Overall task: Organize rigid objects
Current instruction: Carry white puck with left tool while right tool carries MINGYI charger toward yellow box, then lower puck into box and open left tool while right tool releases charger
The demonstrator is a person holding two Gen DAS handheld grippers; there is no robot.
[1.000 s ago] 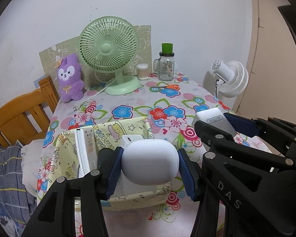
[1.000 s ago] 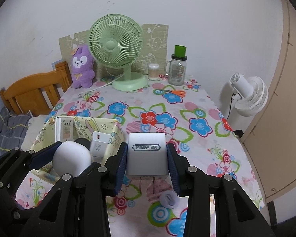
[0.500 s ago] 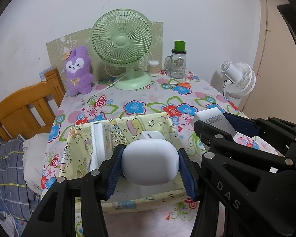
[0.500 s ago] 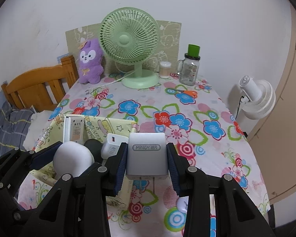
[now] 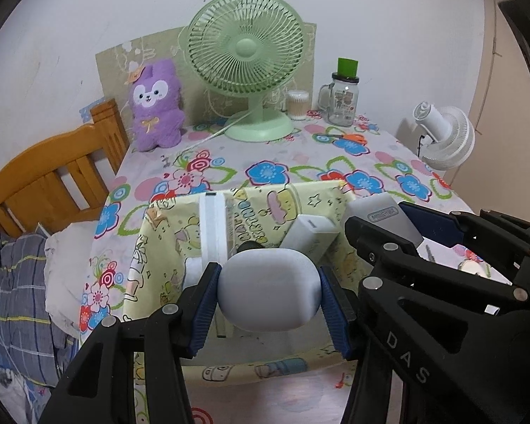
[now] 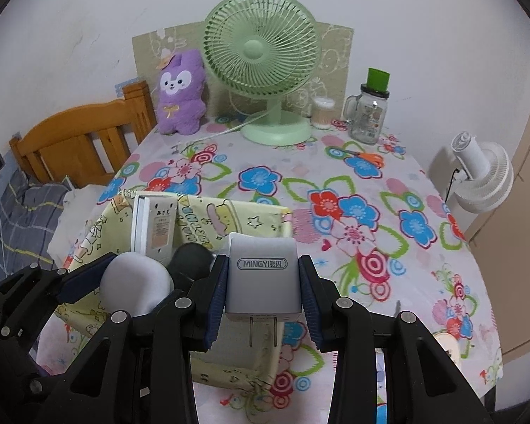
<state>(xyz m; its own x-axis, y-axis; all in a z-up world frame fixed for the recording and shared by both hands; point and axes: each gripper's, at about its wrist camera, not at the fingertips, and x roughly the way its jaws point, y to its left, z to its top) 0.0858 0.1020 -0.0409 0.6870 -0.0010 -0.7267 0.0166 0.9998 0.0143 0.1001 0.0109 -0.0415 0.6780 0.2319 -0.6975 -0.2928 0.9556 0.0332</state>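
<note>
Left wrist view. Floral tablecloth [image 5: 265, 162] covers a table against a white wall. Far ahead of the left gripper [image 5: 268, 295]: green desk fan [image 5: 245, 60], purple plush rabbit [image 5: 155, 104] to its left, handled glass jar with green cap [image 5: 341, 97] and cotton-swab tub [image 5: 298, 105] to its right. Wooden bed frame [image 5: 49, 180] far left; white clip fan [image 5: 445, 139] far right, off the table edge. The left gripper is clamped on a pale rounded case [image 5: 268, 291], both blue pads touching its sides, held over the yellow cartoon-print fabric bin [image 5: 166, 247]. Just ahead, inside the bin: an upright white remote [image 5: 213, 228] and a tilted white charger block [image 5: 311, 235]. The right gripper enters from the right, carrying the grey adapter [image 5: 381, 221].

Right wrist view. Same table and wall; orange-handled scissors [image 6: 365, 157] lie far ahead, near the jar. The right gripper [image 6: 263, 295] is closed on the grey MINGYI wall adapter [image 6: 261, 279], prongs pointing down, over the bin's right wall. To its left: the rounded case in the left gripper, a dark round object between the two, and the remote standing behind.

Change versus 1.0 s ago: both grippers now sit further over the bin; the adapter was above bare tablecloth to the bin's right and is now above the bin's edge. Grips unchanged.
</note>
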